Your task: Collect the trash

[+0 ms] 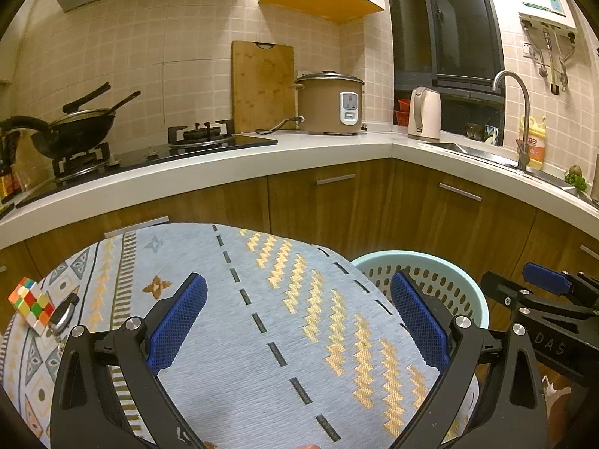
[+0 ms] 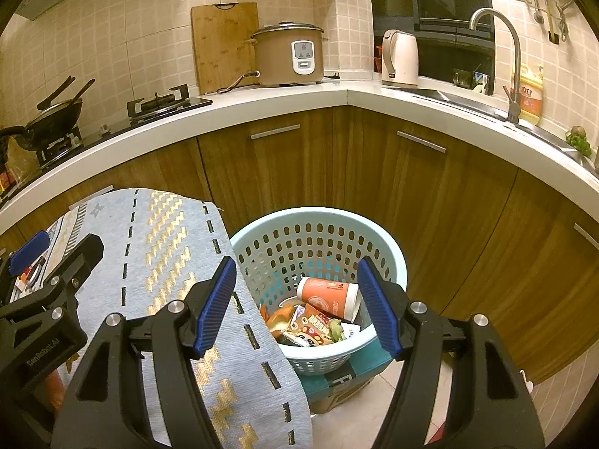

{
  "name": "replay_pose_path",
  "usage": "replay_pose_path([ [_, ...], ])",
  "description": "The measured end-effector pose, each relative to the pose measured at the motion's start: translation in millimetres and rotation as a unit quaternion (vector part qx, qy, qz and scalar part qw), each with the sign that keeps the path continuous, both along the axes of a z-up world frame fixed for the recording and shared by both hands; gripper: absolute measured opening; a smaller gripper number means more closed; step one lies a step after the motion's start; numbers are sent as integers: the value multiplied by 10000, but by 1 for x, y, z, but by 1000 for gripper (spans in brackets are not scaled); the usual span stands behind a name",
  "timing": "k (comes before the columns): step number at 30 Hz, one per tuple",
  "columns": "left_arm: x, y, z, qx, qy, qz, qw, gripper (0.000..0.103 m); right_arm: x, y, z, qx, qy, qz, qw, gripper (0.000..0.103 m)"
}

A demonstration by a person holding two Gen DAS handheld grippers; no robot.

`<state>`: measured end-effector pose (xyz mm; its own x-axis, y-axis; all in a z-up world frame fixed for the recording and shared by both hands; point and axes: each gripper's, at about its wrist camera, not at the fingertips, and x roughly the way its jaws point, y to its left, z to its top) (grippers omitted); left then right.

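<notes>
A pale blue perforated basket [image 2: 318, 247] stands on a cardboard box [image 2: 337, 385] on the floor, just beside the patterned tablecloth [image 2: 176, 262]. Inside the basket lie an orange paper cup [image 2: 327, 293] on its side, a snack wrapper [image 2: 314, 327] and other scraps. The right gripper [image 2: 295, 299] hangs above the basket, jaws standing apart with nothing held. The left gripper [image 1: 299, 321] hovers over the cloth beside the basket, jaws wide and empty. A puzzle cube [image 1: 32, 305] sits on the cloth's far side from the basket.
</notes>
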<state>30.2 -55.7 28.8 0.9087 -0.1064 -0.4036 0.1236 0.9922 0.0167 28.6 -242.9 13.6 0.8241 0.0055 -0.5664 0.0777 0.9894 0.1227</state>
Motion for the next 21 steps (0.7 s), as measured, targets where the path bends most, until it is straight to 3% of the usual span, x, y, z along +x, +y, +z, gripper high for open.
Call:
replay_pose_path([
  [21,-2,-6,0,53,-26,-49,10000,95,5,1,-3,-11,39,14,10000,64],
])
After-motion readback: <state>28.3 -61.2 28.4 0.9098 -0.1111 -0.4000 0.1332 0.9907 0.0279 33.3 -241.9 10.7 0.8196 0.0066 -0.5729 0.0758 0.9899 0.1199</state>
